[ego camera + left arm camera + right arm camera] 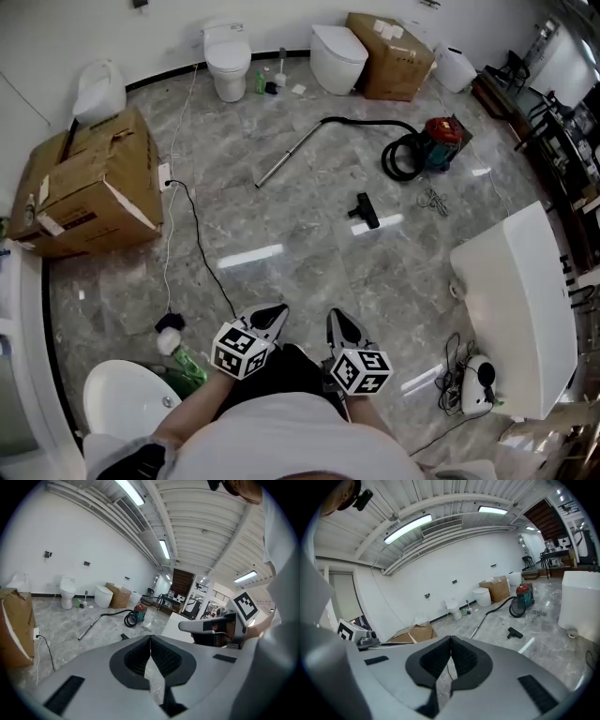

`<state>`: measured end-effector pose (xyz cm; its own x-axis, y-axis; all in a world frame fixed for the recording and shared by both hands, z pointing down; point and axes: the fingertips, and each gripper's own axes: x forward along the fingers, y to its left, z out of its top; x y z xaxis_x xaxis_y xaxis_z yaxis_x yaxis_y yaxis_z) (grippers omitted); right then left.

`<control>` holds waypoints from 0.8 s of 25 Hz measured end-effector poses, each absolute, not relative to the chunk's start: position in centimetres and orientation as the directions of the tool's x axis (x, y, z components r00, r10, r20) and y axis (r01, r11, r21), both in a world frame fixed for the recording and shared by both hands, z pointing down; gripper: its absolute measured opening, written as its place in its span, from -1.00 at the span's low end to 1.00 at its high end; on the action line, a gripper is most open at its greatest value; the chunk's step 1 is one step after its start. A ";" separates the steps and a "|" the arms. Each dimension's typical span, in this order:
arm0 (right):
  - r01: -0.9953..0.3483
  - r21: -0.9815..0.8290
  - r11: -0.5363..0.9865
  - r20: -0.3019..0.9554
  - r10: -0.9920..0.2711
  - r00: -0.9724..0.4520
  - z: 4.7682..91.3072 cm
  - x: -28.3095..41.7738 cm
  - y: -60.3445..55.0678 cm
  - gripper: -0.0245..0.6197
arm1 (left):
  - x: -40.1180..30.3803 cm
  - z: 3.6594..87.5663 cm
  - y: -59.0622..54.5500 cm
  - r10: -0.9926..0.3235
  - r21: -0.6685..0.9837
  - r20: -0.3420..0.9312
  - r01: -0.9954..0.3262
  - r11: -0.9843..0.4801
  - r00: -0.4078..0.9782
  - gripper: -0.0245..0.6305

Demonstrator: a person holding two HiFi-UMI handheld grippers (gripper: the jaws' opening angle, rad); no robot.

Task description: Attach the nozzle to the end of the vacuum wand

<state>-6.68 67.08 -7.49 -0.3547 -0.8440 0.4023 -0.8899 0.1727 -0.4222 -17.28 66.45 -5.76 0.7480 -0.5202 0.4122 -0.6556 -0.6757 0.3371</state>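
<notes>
Head view: left tool [267, 317] and right tool [340, 325] both pressed together, empty, close to the person's torso, their handles cut off by it. Black T-shaped floor nozzle [365, 210] lies on the grey marble floor [281, 253] well ahead of both tools, apart from the silver metal vacuum wand [288, 157] beyond. Wand-to-hose joint too small to make out.

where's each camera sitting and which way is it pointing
Head view: on the person's head, looking steeply down at the floor; shows the left claw and right claw, both shut, plus the torso.
Left gripper view: on the left claw, looking along its shut jaws across the floor; right claw and a sleeve at right.
Right gripper view: on the right claw, facing likewise; the left claw's marker cube at left.
All three share the wand, nozzle and vacuum.
</notes>
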 end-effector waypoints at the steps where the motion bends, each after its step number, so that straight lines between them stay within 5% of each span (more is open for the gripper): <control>1: -0.883 -0.435 0.176 0.387 -0.849 -0.360 -7.7 -6.6 67.0 -0.88 | -17.2 -5.7 66.5 -0.519 0.338 0.415 -0.656 -0.675 0.747 -0.90; 20: -0.863 -0.496 0.101 0.334 -0.895 -0.296 -4.8 1.2 67.6 -0.87 | -13.0 -4.4 65.5 -0.560 0.334 0.396 -0.682 -0.650 0.728 -0.89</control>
<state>1.16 67.62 -4.83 -0.2962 -0.8949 0.3338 -0.8627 0.1006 -0.4957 -13.02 65.47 -4.40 0.7278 -0.5601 0.3956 -0.6822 -0.6503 0.3342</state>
